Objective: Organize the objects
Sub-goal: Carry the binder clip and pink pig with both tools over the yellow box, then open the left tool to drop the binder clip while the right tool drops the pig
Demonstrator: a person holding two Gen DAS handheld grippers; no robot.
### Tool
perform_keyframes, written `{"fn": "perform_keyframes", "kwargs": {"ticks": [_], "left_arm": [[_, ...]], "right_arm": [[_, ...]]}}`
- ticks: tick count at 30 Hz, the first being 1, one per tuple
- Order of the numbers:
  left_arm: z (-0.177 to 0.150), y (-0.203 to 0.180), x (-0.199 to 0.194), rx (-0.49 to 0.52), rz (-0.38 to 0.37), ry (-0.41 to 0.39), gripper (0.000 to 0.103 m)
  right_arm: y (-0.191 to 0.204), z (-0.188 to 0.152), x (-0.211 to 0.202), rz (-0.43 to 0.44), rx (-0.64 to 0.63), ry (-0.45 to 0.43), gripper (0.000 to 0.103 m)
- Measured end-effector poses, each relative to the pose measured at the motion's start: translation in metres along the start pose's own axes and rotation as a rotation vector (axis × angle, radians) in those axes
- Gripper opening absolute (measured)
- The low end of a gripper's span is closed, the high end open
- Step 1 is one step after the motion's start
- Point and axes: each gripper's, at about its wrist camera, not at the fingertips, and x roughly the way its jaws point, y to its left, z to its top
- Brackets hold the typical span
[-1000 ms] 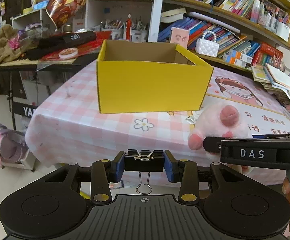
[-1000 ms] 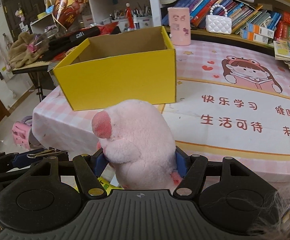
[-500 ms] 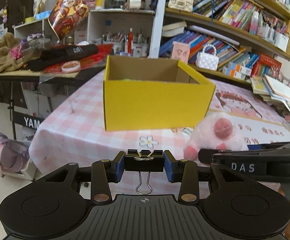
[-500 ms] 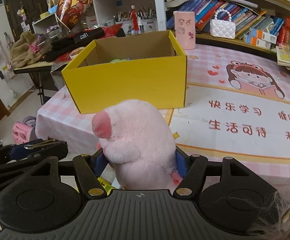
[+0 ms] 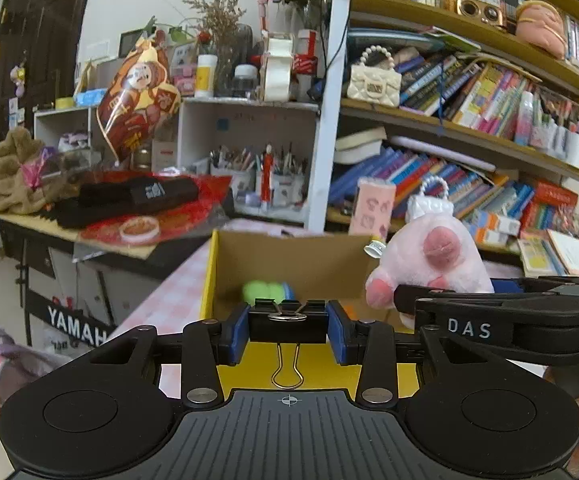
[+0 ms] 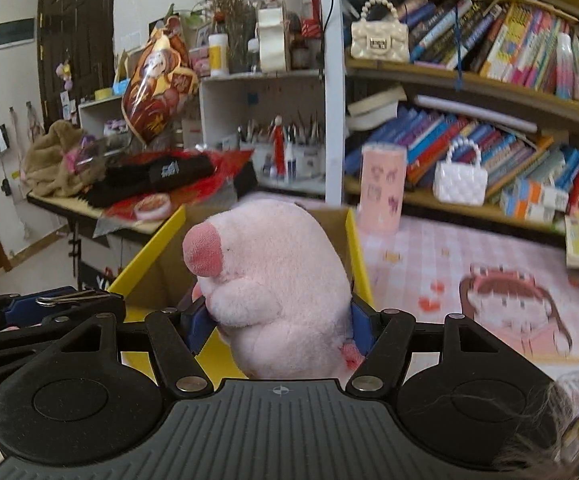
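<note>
The black binder clip (image 5: 287, 319) sits clamped between the blue pads of the left gripper (image 5: 288, 328), its wire handle hanging down toward the camera. The pads press on both ends of the clip. It is held in the air at the near wall of the yellow box (image 5: 209, 280), which stands open-topped on the table.

The pink plush toy (image 6: 273, 288) is squeezed between the blue pads of the right gripper (image 6: 279, 326), its soft body bulging above and in front of the pads, its darker pink snout turned to the left in the right wrist view. It hangs at the near right corner of the box, just over the rim. In the left wrist view the same toy shows to the right of the clip, with the right gripper's black body under it.

Inside the box lies something green (image 5: 263, 291) with a bit of blue beside it; it is too blurred to name.

The table wears a pink checked cloth (image 6: 449, 248) with a printed cartoon girl on it. A pink cup (image 6: 381, 192) stands on it beyond the box. Behind are bookshelves (image 6: 489, 80) crowded with books, and two small quilted handbags, one white (image 6: 460, 182) and one cream (image 6: 377, 38). To the left is a cluttered desk (image 5: 89, 236).
</note>
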Motion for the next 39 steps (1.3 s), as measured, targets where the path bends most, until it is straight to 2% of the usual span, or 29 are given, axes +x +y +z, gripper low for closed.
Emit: {"fn": "perform_keyframes", "kwargs": {"ticks": [5, 12, 15, 21, 23, 24, 25, 26, 27, 29, 32, 36, 39], "left_arm": [[0.011, -0.006, 0.036, 0.003, 0.032, 0.015, 0.038], [0.007, -0.007, 0.078, -0.006, 0.082, 0.088, 0.039], [0.003, -0.007, 0.092, 0.000, 0.090, 0.124, 0.039], [0.001, 0.000, 0.110, -0.068, 0.080, 0.170, 0.039], [-0.001, 0.001, 0.110, -0.081, 0.077, 0.172, 0.041], [-0.001, 0.001, 0.111, -0.082, 0.080, 0.171, 0.046], [-0.001, 0.001, 0.110, -0.081, 0.086, 0.168, 0.052], [-0.001, 0.000, 0.109, -0.083, 0.093, 0.158, 0.066], [0.000, -0.001, 0.107, -0.083, 0.097, 0.144, 0.074], [0.002, -0.003, 0.098, -0.073, 0.080, 0.094, 0.074], [0.002, -0.008, 0.085, -0.060, 0.064, 0.057, 0.074], [0.003, -0.011, 0.061, -0.086, 0.067, 0.019, 0.075], [0.001, -0.012, 0.040, -0.097, 0.050, -0.007, 0.081]], "right_arm": [[-0.007, 0.009, 0.040, -0.002, -0.062, 0.029, 0.064], [-0.011, 0.001, 0.091, 0.026, -0.180, 0.137, 0.065], [-0.013, -0.005, 0.107, 0.046, -0.199, 0.178, 0.065], [-0.014, -0.005, 0.118, 0.098, -0.211, 0.202, 0.066], [-0.014, -0.005, 0.118, 0.099, -0.210, 0.202, 0.066], [-0.013, -0.005, 0.117, 0.097, -0.212, 0.201, 0.066], [-0.013, -0.005, 0.117, 0.093, -0.214, 0.198, 0.067], [-0.012, -0.006, 0.115, 0.081, -0.214, 0.192, 0.069], [-0.013, -0.005, 0.113, 0.068, -0.208, 0.187, 0.070], [-0.015, -0.005, 0.105, 0.079, -0.188, 0.170, 0.076], [-0.020, -0.005, 0.089, 0.080, -0.152, 0.130, 0.076], [-0.026, -0.009, 0.058, 0.037, -0.085, 0.069, 0.076], [-0.030, -0.015, 0.031, -0.010, -0.058, 0.026, 0.076]]}}
